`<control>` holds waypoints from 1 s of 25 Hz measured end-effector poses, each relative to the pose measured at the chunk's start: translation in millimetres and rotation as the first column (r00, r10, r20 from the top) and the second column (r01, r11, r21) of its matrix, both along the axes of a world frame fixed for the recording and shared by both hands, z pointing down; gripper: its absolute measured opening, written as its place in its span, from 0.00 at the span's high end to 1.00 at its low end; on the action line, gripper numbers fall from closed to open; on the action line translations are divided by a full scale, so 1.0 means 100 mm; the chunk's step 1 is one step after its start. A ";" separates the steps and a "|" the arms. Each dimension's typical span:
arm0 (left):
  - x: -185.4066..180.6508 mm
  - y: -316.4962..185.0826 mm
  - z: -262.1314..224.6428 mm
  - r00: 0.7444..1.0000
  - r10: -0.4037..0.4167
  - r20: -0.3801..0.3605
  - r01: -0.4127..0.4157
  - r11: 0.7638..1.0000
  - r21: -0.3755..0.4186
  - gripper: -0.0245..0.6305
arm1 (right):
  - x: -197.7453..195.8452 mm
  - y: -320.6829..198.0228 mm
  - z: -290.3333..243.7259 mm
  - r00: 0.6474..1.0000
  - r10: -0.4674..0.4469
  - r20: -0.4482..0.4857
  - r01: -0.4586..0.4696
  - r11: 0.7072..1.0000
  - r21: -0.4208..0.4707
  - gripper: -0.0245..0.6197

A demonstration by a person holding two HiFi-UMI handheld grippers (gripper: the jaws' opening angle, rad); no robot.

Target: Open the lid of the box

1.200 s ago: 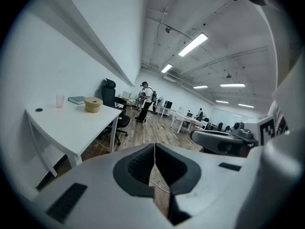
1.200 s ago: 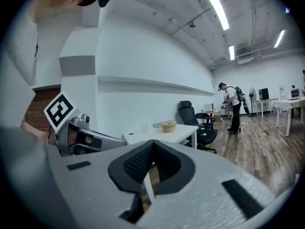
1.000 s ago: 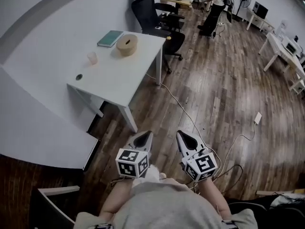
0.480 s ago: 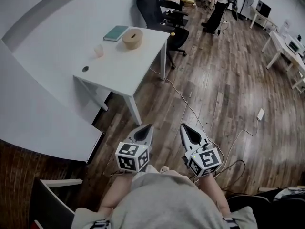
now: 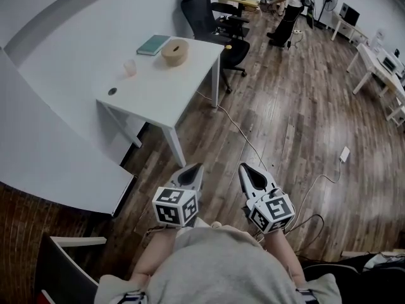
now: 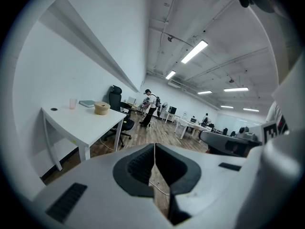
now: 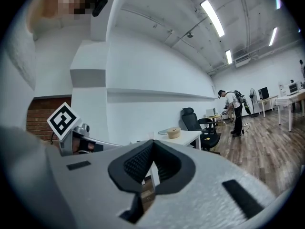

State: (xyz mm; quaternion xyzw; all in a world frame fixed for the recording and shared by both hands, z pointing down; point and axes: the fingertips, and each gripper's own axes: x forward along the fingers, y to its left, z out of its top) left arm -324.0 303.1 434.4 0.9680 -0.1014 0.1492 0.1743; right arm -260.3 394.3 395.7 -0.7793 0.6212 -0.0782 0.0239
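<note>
The white table (image 5: 158,87) had shifted only slightly in the head view over the last second and lay well ahead of both grippers. The round tan box (image 5: 175,51) sat at its far end, lid apparently on. The left gripper (image 5: 192,171) and right gripper (image 5: 247,173) stayed fully closed and empty, so the approach had barely begun.

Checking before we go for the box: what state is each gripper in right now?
Left gripper: tongs shut, holding nothing.
Right gripper: tongs shut, holding nothing.
</note>
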 end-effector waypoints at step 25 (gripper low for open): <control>0.73 -0.13 0.21 0.997 0.052 0.050 -0.051 0.999 -0.016 0.95 | 0.76 -0.15 0.13 0.997 0.051 0.059 -0.051 0.999 -0.005 0.96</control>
